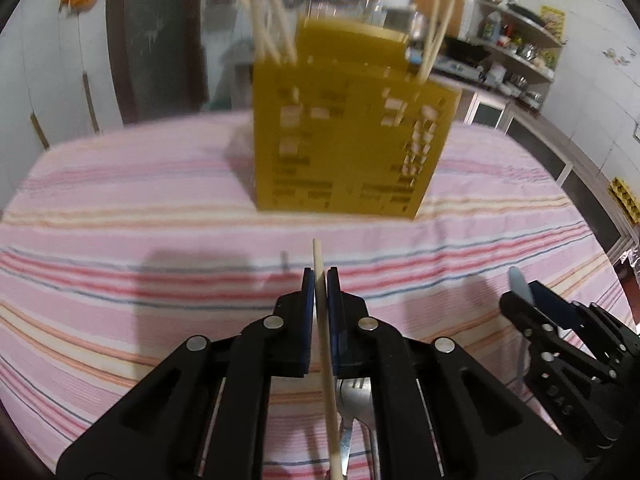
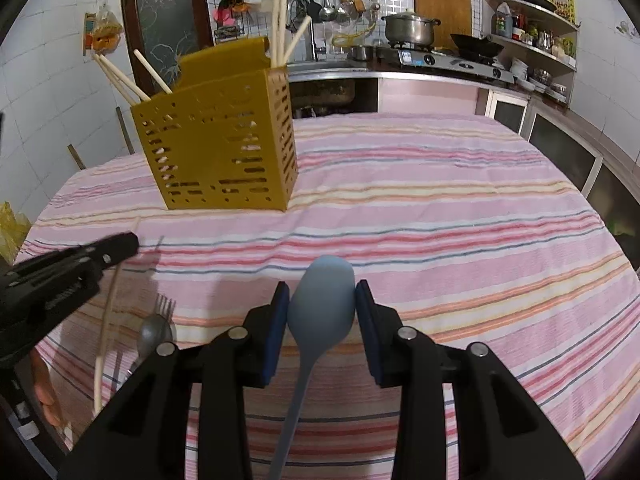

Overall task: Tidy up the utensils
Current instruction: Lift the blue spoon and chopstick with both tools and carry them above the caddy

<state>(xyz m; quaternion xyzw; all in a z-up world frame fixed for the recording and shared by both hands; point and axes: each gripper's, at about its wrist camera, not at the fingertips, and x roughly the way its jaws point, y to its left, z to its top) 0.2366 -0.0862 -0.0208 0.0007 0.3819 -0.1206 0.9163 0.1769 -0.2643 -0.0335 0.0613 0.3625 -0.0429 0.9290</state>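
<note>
Left tool [image 1: 320,276] clamped on chopstick [image 1: 326,344] above tabletop [image 1: 120,240], right tool [image 2: 322,292] clamped on spoon [image 2: 322,300]; thin stick may pivot in pads and miss caddy [image 1: 340,152] slot.

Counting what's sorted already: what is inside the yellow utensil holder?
Wooden chopsticks stick out of the yellow utensil holder at both ends. Its walls hide anything lower.
</note>
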